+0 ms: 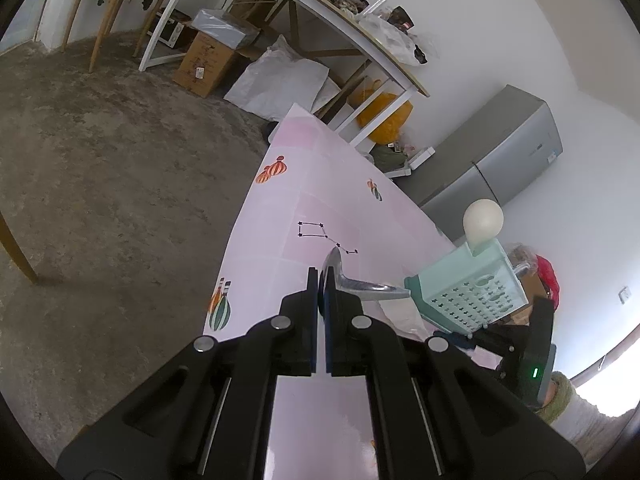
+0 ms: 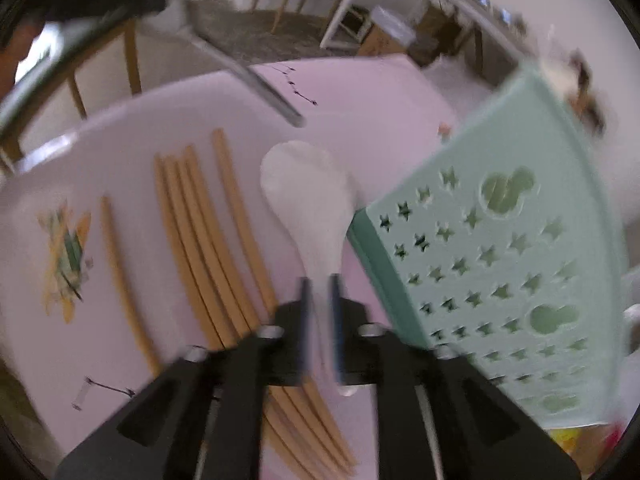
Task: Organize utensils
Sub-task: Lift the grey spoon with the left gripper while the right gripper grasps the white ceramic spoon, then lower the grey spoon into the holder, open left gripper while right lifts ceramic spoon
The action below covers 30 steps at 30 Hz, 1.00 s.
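My left gripper (image 1: 321, 276) is shut on the bowl end of a metal spoon (image 1: 360, 286), and the spoon's handle points right toward the mint-green utensil holder (image 1: 468, 296). A white spoon (image 1: 483, 220) sticks out of that holder. In the blurred right wrist view my right gripper (image 2: 320, 284) points down at the table. The handle of another white spoon (image 2: 304, 192) fills the gap between its pads. Several wooden chopsticks (image 2: 200, 232) lie just left of that spoon. The holder (image 2: 500, 264) stands close on the right. The metal spoon (image 2: 248, 76) hangs above the table's far side.
A pink patterned cloth (image 1: 280, 208) covers the table, and bare concrete floor lies to its left. Farther back are a wooden chair (image 1: 120, 0), a cluttered white-framed table (image 1: 360, 28) with boxes and sacks beneath it, and a grey cabinet (image 1: 500, 148). A person's sleeve (image 1: 560, 396) shows at the right.
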Available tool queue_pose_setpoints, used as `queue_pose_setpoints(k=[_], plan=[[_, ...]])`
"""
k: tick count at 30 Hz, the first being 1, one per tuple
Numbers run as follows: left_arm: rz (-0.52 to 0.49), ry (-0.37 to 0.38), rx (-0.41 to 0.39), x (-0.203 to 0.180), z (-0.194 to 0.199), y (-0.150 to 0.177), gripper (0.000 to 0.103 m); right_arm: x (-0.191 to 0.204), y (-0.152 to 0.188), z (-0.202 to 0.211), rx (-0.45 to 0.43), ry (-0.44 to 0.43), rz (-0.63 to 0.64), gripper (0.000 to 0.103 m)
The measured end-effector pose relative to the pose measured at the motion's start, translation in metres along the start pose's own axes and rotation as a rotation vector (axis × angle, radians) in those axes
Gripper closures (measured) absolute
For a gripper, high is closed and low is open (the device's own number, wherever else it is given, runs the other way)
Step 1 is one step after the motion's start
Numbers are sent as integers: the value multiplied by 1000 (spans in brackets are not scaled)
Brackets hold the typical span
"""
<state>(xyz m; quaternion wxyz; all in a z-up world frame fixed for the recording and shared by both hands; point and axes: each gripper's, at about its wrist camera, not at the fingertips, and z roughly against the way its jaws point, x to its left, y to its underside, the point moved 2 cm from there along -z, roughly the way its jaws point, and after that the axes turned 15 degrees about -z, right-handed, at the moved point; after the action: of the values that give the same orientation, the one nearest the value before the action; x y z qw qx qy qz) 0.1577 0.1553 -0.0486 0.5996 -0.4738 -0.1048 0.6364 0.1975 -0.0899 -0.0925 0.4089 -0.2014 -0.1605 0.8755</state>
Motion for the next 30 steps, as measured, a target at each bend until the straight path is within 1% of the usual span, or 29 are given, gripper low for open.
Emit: queue_pose_setpoints(k=[1,2,5,6,7,8,9,11,13,14,15,18,20,22,25,26,30], plan=[[1,-2,0,1,0,0,102,-8,-3,-2,4,-17,-30,68],[3,-2,0,2,1,0,102,-14,-5,-6,23,-51,-63,66],[5,-3,-1,3,1,0,102,-28,-10,-12,61,-128,-130,66],[6,-4,-1,3,1,0,102,-31,-10,-14,75,-149,-147,68],[7,-3,-2,4,1,0,102,-34,-12,-16,86,-169,-161,74],[8,-2,-3,4,1,0,102,-37,-14,-18,104,-203,-185,82],[7,-2,-2,4,1,0,102,-38,-13,-19,111,-212,-198,83],[7,-2,0,4,1,0,102,-34,-13,-18,103,-187,-176,84],[6,-2,-1,4,1,0,102,-25,-11,-13,75,-136,-127,86],[8,-3,-2,4,1,0,102,-20,-9,-12,69,-125,-113,91],[8,-2,-2,4,1,-1,102,-18,-10,-11,60,-114,-101,103],[11,-4,-10,4,2,-1,102,-12,-10,-2,57,-76,-67,103],[14,-4,-14,5,3,0,102,-12,-10,-4,63,-50,-50,103],[15,-7,-18,6,5,0,102,-10,-8,-4,69,-63,-59,103],[24,-9,-25,7,8,1,102,-12,-8,1,57,-74,-103,103],[25,-8,-27,8,10,1,102,-17,-10,5,51,-93,-145,103],[9,-6,-47,2,18,-3,102,-35,-3,18,18,-118,-238,101]])
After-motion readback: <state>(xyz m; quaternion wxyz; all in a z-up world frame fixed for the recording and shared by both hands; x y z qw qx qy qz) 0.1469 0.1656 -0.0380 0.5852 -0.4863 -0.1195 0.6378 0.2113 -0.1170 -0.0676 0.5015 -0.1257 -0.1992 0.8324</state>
